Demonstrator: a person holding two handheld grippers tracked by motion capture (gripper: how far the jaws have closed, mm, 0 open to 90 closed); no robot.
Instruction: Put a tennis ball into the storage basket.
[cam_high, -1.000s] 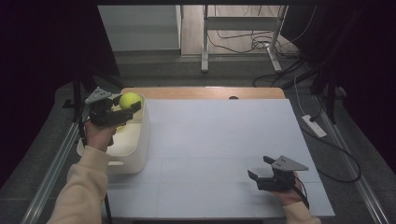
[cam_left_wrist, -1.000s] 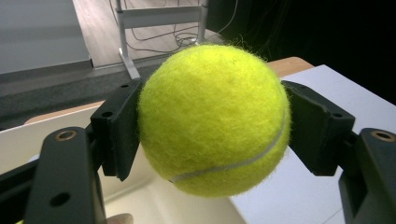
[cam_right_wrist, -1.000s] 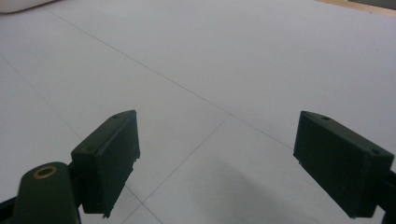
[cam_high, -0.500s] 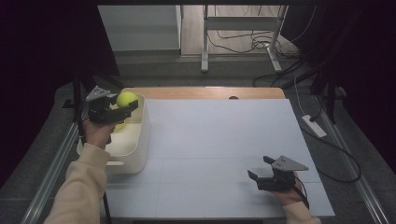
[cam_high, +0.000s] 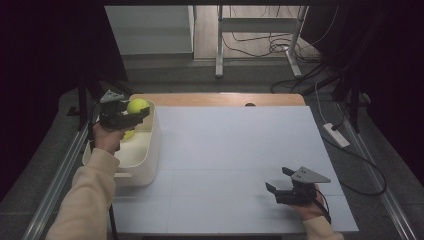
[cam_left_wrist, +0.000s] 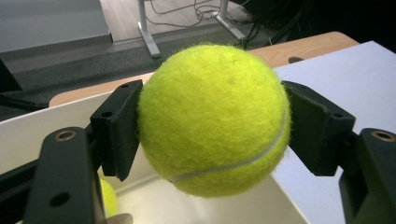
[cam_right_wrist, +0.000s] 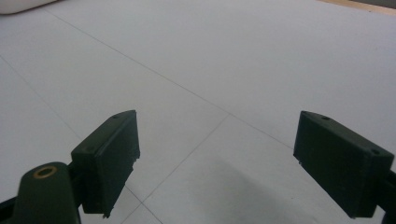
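A yellow-green tennis ball (cam_left_wrist: 212, 116) sits between the two black jaws of my left gripper (cam_high: 134, 113), which is shut on it. I hold it in the air over the far end of a cream plastic bin (cam_high: 150, 150) at the table's left edge. A second tennis ball (cam_high: 128, 134) lies inside the bin below the gripper, partly hidden by it; a sliver of that second ball (cam_left_wrist: 108, 198) shows low in the left gripper view. My right gripper (cam_high: 278, 181) rests low over the white table top (cam_high: 235, 145) at the near right, its jaws wide apart and nothing between them (cam_right_wrist: 217, 158).
A wooden strip (cam_high: 220, 99) runs along the table's far edge. Beyond it are a grey floor, a metal table leg (cam_high: 218, 50) and loose cables. A white power strip (cam_high: 336, 135) lies on the floor at the right.
My left gripper has carried the ball a little to the left and slightly down, over the bin. The right gripper has stayed where it was.
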